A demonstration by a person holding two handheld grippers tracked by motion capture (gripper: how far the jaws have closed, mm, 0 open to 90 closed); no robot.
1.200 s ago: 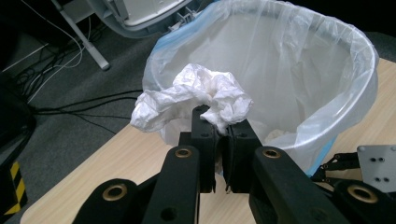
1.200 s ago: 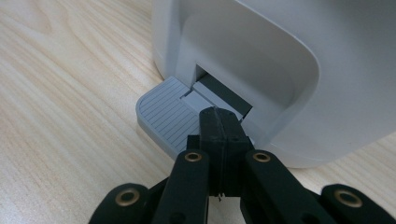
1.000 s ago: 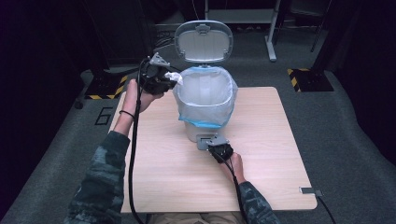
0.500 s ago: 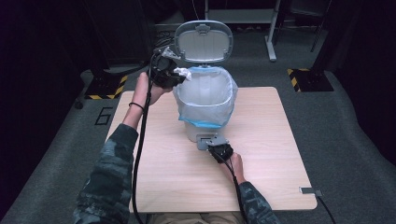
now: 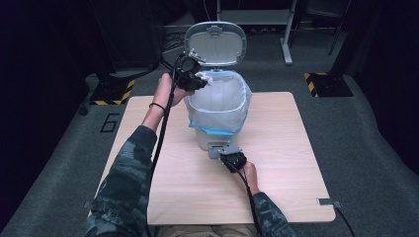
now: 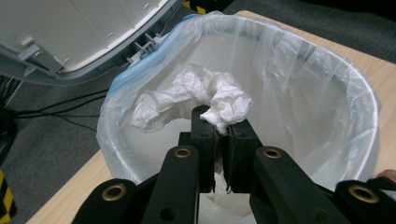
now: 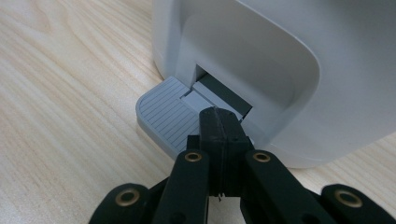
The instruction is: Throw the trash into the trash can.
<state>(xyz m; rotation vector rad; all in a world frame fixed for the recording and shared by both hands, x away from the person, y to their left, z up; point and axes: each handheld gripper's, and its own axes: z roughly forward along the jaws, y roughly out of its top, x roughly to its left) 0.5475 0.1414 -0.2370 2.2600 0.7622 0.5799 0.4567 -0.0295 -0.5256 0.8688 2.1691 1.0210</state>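
Left tongs (image 6: 218, 122): pinched on a crumpled white tissue wad (image 6: 191, 95), held over the open mouth of the bin.
Tissue wad: bunched just beyond the left tongs' tips, above the clear plastic liner (image 6: 299, 65).
Bin: a small white pedal bin (image 5: 217, 106) on the pale wooden worktop (image 5: 296, 163), its grey-rimmed lid (image 5: 216, 43) standing open behind the left tongs.
Right tongs (image 7: 223, 122): jaws closed together, tips pressing down on the grey ribbed foot pedal (image 7: 163, 116) at the bin's base.
Pedal: directly under and ahead of the right tongs.
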